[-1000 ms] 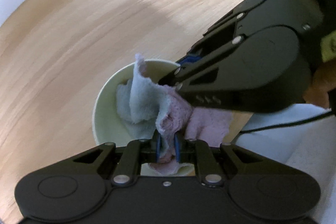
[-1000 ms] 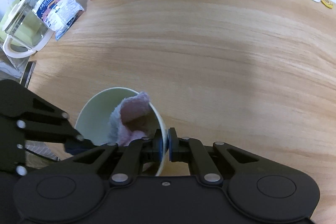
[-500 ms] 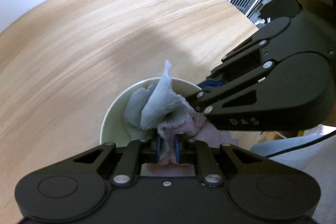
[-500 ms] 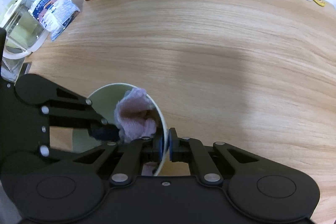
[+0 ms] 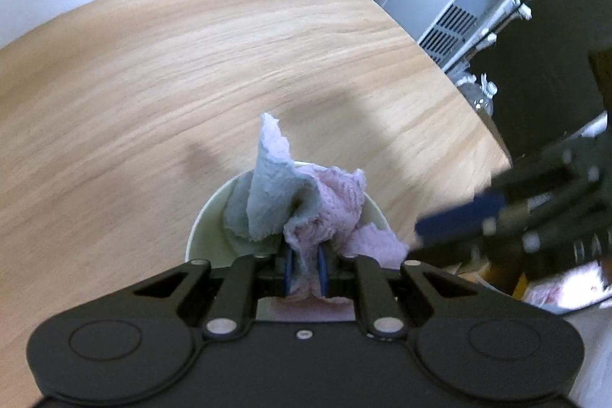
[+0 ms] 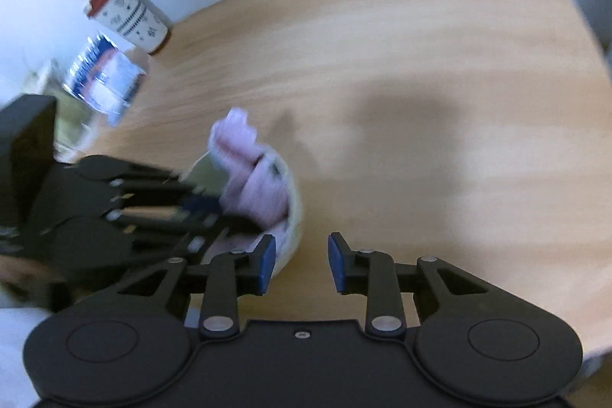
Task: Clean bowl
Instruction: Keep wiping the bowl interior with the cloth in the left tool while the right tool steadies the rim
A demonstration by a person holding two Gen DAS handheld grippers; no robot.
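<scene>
Currently: left gripper (image 5: 305, 270) pinching pink-and-grey cloth (image 5: 306, 205) tight inside pale bowl (image 5: 208, 228), right gripper (image 6: 301, 262) gaping wide, gripping nothing, hovering beside bowl rim.

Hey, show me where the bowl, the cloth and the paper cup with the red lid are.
bowl (image 5: 204, 230), left wrist view, on its left inner wall.
cloth (image 5: 332, 201), left wrist view, on the pink bunched part.
paper cup (image 6: 130, 18), right wrist view, on its patterned side.
</scene>
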